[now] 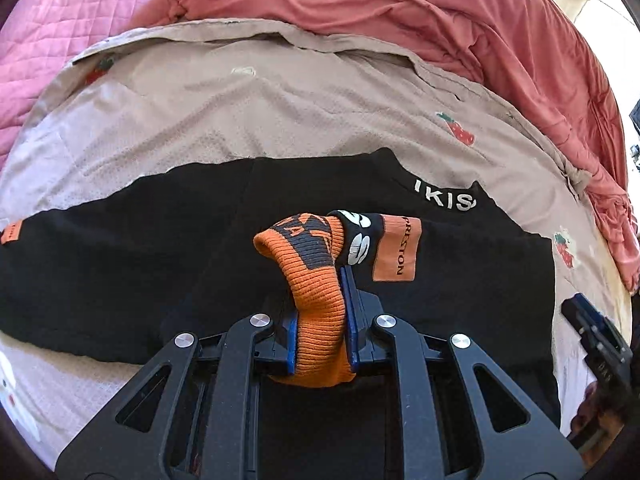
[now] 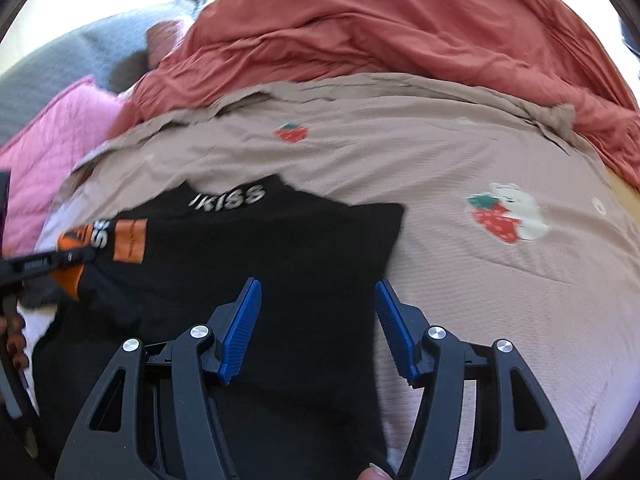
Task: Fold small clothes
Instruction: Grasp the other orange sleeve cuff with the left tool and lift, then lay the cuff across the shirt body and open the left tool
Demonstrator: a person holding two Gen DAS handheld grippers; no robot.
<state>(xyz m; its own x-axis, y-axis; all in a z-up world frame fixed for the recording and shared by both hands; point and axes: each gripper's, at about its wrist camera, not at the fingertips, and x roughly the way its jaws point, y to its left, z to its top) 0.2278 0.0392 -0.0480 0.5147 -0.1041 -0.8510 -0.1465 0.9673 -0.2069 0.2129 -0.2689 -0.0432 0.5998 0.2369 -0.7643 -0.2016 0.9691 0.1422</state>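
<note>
A black garment with white lettering and orange patches lies spread on a beige strawberry-print sheet. My left gripper is shut on the garment's orange ribbed cuff and holds it bunched above the black cloth. The same garment shows in the right wrist view, with the orange cuff at the left in the left gripper. My right gripper is open and empty above the garment's right part. It also shows at the right edge of the left wrist view.
A rumpled red quilt lies piled along the far side of the bed. A pink quilted blanket lies at the far left. A grey pillow lies beyond it. The beige sheet stretches out to the right of the garment.
</note>
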